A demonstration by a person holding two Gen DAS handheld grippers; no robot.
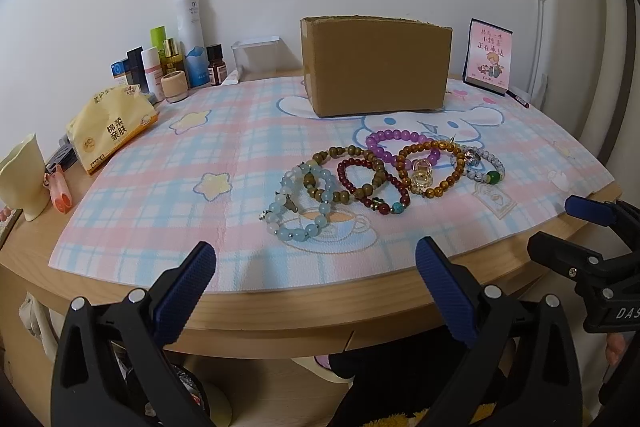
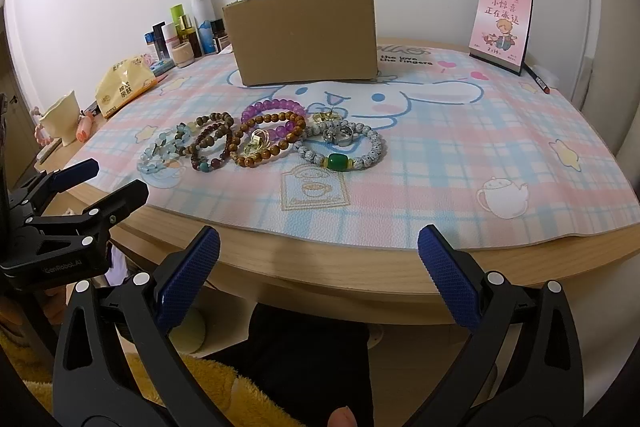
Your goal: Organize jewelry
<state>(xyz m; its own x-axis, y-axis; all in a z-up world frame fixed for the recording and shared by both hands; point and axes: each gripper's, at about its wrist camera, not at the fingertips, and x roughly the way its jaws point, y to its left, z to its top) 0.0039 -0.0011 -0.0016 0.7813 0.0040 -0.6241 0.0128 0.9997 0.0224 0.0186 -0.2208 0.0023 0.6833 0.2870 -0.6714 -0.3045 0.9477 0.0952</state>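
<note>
Several bead bracelets lie bunched on the plaid mat (image 1: pixel 160 187): pale blue (image 1: pixel 304 211) (image 2: pixel 160 151), brown wood (image 1: pixel 340 171), dark red (image 1: pixel 382 205), purple (image 1: pixel 384 137) (image 2: pixel 276 105), amber (image 1: pixel 432 167) (image 2: pixel 272 139), and white speckled with a green bead (image 1: pixel 480 167) (image 2: pixel 340 161). A silver ring (image 2: pixel 340 135) rests among them. Behind stands a cardboard box (image 1: pixel 376 67) (image 2: pixel 304 35). My left gripper (image 1: pixel 316 267) (image 2: pixel 116 181) hovers open at the table's front edge, holding nothing. My right gripper (image 2: pixel 318 247) (image 1: pixel 560 231) is open and bare beside it, right of the pile.
Cosmetic bottles (image 1: pixel 188 31), a tissue pack (image 1: pixel 112 127) and a cream cup (image 1: pixel 24 171) line the left side. A pink calendar card (image 1: pixel 490 55) (image 2: pixel 502 23) and a pen (image 2: pixel 538 79) sit at the back right. The wooden table edge (image 1: pixel 320 311) curves below both grippers.
</note>
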